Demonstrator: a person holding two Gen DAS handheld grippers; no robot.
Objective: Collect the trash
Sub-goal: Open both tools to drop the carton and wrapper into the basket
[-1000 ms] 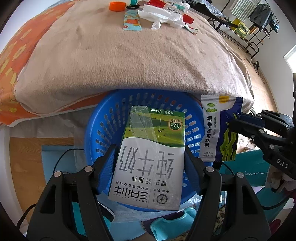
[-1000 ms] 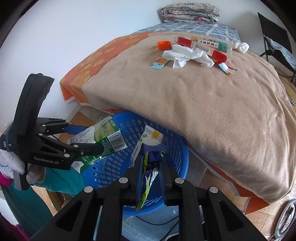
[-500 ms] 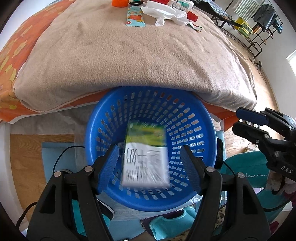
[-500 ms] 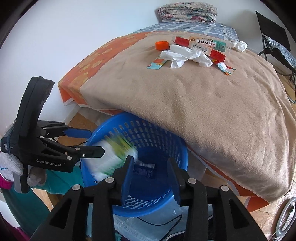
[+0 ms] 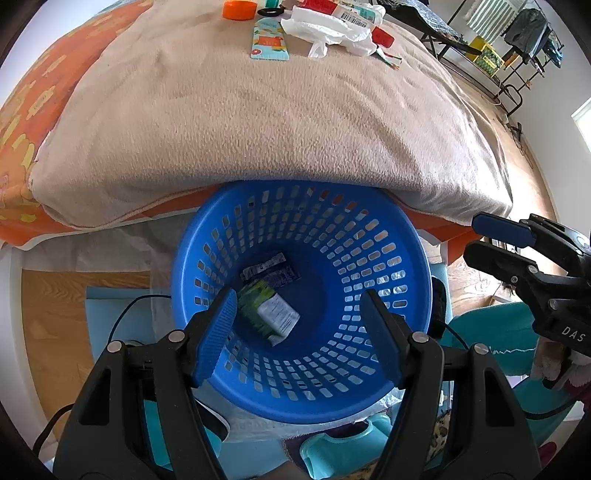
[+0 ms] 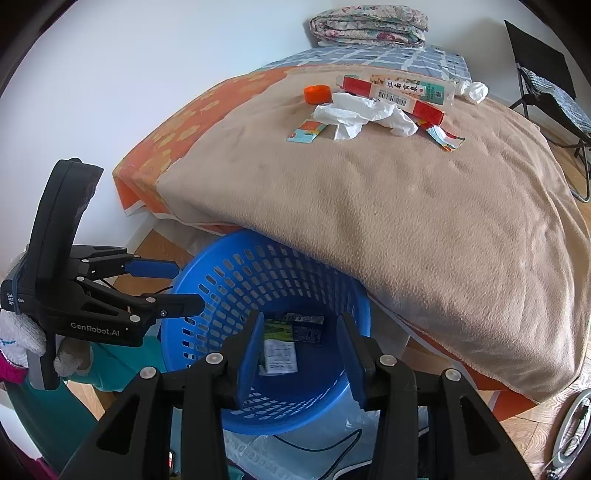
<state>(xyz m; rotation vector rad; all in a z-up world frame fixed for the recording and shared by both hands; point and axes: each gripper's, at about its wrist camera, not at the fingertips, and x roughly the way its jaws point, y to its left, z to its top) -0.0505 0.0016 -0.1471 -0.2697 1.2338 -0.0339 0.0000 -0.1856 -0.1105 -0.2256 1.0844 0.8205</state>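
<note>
A blue slotted basket (image 5: 388, 258) (image 6: 229, 280) stands against the bed's edge. On its bottom lie a green-and-white milk carton (image 5: 269, 310) (image 6: 279, 347) and a dark blue packet (image 5: 271, 271) (image 6: 306, 328). My left gripper (image 5: 297, 299) (image 6: 184, 286) hangs open over the basket, holding nothing. My right gripper (image 6: 300, 319) (image 5: 472, 238) is above the basket too; its jaws are opening with nothing between them. More trash lies on the bed: an orange cap (image 6: 316, 93), crumpled white plastic (image 6: 364, 112), a red-and-white box (image 6: 391, 92) and a teal wrapper (image 6: 306, 131).
A beige blanket (image 5: 258, 122) covers the bed and overhangs the basket's far rim. A folded quilt (image 6: 369, 22) sits at the bed's far end. A black chair (image 6: 546, 85) and a drying rack (image 5: 517, 33) stand to the right. Cables lie on the floor below.
The milk carton dropped out of my left jaws and the blue packet out of my right jaws; both now lie in the basket. The right jaws have widened.
</note>
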